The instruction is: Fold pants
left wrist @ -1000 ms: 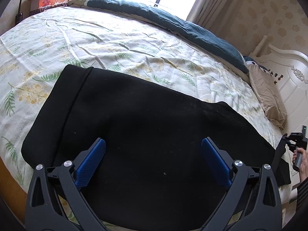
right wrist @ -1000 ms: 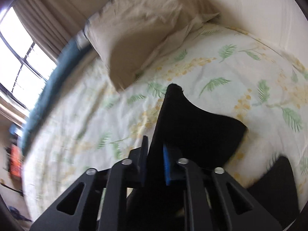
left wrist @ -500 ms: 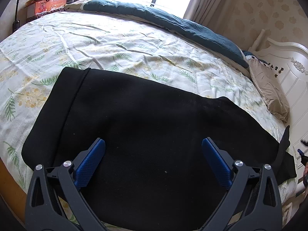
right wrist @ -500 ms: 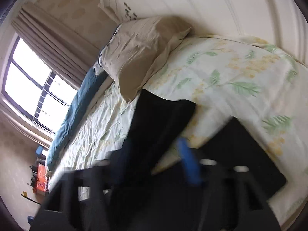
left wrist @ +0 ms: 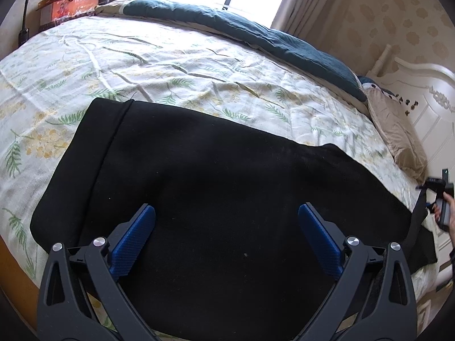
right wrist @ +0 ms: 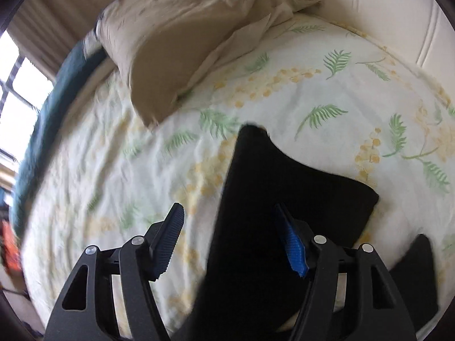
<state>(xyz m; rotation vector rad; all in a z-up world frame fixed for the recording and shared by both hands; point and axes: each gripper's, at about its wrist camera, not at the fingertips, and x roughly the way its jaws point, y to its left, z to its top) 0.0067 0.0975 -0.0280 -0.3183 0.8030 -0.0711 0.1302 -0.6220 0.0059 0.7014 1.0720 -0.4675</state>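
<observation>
Black pants (left wrist: pixel 213 170) lie flat across the floral bed sheet (left wrist: pixel 170 65), waistband to the left. My left gripper (left wrist: pixel 226 227) hovers open just above their near part, nothing between its blue pads. At the far right of this view a hand holds my right gripper (left wrist: pixel 439 196) by a raised strip of the leg end. In the right wrist view my right gripper (right wrist: pixel 229 210) stands open. A fold of the pants (right wrist: pixel 256 184) rises between its jaws, close to the right pad and well apart from the left one.
A tan pillow (right wrist: pixel 184 42) lies by the white headboard (right wrist: pixel 369 5). A teal duvet (left wrist: pixel 256 34) runs along the bed's far side under the window. A red box (left wrist: pixel 74 5) stands past the far left corner. The wooden bed edge (left wrist: pixel 11 270) shows at the lower left.
My right gripper, shut on the leg end a second ago, has opened; its view swung away and came back over the same spot. My left gripper has stayed put.
</observation>
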